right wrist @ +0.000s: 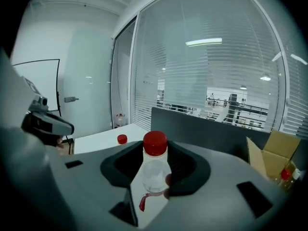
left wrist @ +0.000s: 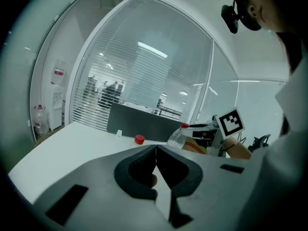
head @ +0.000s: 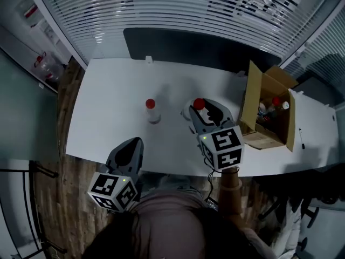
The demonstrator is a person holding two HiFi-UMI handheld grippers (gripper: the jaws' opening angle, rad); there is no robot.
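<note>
My right gripper (head: 205, 116) clamps its jaws on a red-capped bottle (right wrist: 155, 167) by the body, keeping it upright over the counter (head: 113, 101), left of the box (head: 249, 104). My left gripper (head: 133, 144), jaws together and empty, hangs at the near edge.

the right tongs (right wrist: 154, 181) are clamping a clear bottle (right wrist: 155, 166) that is standing upright between the jaws, its red lid rising above them. a second red cap (right wrist: 122, 139) is sitting well beyond on the white tabletop (right wrist: 96, 142), and an open cardboard box (right wrist: 269, 155) is showing at the right edge.
</note>
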